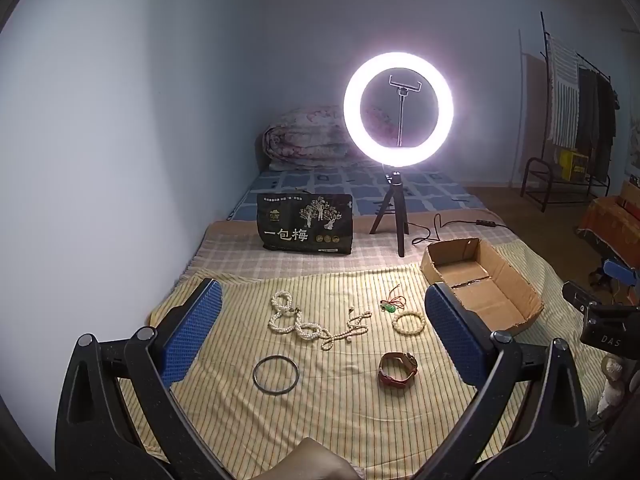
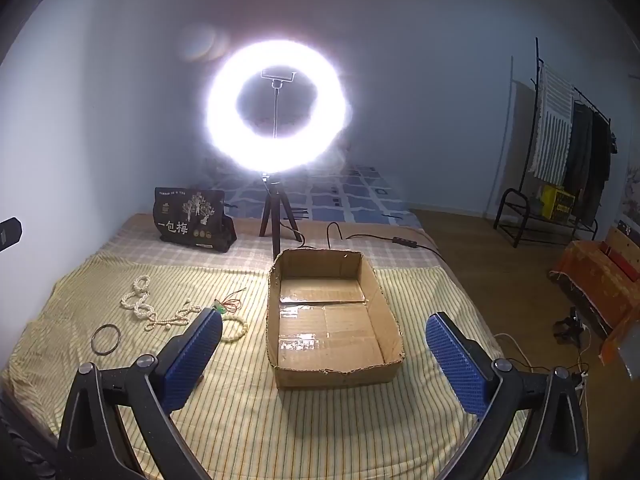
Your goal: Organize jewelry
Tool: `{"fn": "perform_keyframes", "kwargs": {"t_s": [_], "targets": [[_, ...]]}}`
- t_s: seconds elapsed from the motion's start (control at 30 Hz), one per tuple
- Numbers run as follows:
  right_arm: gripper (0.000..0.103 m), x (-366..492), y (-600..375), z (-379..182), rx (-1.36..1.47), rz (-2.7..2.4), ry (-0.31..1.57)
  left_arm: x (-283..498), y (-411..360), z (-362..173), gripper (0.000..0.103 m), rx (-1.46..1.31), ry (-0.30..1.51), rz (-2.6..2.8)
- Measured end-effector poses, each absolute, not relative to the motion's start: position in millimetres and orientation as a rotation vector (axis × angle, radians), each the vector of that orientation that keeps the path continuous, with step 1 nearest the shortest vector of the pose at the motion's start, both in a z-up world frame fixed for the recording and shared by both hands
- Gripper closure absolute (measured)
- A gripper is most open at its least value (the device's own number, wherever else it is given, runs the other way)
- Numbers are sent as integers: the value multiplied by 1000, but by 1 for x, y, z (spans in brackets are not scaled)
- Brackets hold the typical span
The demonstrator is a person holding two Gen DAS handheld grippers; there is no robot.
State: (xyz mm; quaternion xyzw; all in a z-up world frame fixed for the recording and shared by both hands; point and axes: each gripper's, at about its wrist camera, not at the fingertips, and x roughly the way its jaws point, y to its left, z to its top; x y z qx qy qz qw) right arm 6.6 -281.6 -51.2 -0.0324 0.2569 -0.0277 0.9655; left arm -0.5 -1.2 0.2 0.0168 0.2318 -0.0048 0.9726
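Jewelry lies on a yellow striped cloth (image 1: 340,408). In the left wrist view I see a long pearl necklace (image 1: 298,322), a thin bead strand (image 1: 352,330), a green pendant on red cord (image 1: 388,307), a cream bead bracelet (image 1: 408,322), a metal bangle (image 1: 276,373) and a red leather watch (image 1: 397,370). My left gripper (image 1: 322,336) hangs open above them, holding nothing. An open, empty cardboard box (image 2: 334,320) sits to the right. My right gripper (image 2: 324,354) stands open in front of the box, nothing between its blue pads. The pearl necklace (image 2: 140,304) and bangle (image 2: 105,339) lie at its left.
A lit ring light on a tripod (image 1: 398,120) stands behind the cloth, its cable (image 1: 448,228) trailing right. A black snack bag (image 1: 306,222) stands at the back left. A wall runs along the left. A clothes rack (image 2: 560,152) and floor clutter are at right.
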Motion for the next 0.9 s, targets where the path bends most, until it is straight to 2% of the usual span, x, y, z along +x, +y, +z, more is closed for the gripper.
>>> {"fn": "perform_keyframes", "kwargs": {"t_s": [0.9], "targets": [[0, 9, -280, -53, -69, -53, 526, -1, -3, 13, 0, 25, 455, -11]]}}
